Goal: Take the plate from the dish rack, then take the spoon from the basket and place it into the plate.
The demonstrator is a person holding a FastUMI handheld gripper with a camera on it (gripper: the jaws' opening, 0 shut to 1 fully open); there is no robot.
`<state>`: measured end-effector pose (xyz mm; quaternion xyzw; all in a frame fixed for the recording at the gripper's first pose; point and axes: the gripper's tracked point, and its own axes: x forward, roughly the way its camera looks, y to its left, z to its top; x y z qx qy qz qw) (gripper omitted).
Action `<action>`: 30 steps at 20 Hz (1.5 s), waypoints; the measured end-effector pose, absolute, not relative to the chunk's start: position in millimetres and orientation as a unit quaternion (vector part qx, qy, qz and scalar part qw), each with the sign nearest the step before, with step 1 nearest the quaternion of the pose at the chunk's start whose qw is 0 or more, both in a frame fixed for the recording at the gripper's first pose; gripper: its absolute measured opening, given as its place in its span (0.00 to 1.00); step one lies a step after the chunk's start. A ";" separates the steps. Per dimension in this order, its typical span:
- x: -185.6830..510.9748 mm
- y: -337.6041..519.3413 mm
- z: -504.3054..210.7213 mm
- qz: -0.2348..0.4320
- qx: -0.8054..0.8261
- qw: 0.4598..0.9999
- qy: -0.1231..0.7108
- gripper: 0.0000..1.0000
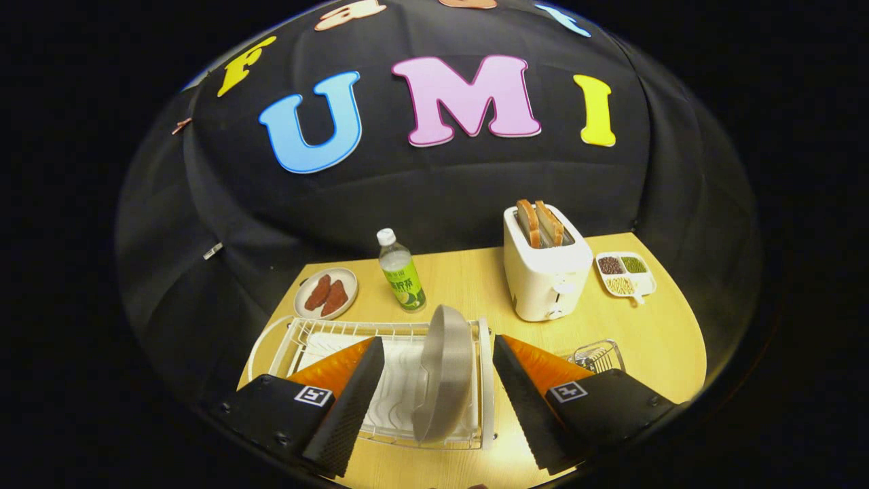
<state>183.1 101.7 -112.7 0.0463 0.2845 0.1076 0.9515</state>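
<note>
Fingers of the gripper spread wide, flanking the upright grey plate in the white dish rack; wire basket at three o'clock.

The gripper view looks from above and behind the gripper, forward and somewhat downward along its two spread fingers onto a wooden table. It sits close over the near edge of the table, where a white dish rack lies just ahead of the fingers (a plate stands on edge between them). It faces the booth's black wall beyond the table's far edge.
</note>
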 end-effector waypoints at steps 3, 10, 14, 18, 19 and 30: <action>195.8 96.6 -134.9 0.105 0.036 0.944 0.311 0.98; 199.7 103.8 -174.8 0.124 0.015 0.918 0.376 0.59; 202.3 99.9 -179.3 0.116 0.015 0.912 0.393 0.41; 201.5 101.7 -172.1 0.113 -0.001 0.913 0.391 0.34; 202.8 101.9 -166.9 0.113 -0.009 0.916 0.385 0.34; 213.5 92.8 -124.1 0.060 -0.064 0.936 0.342 0.30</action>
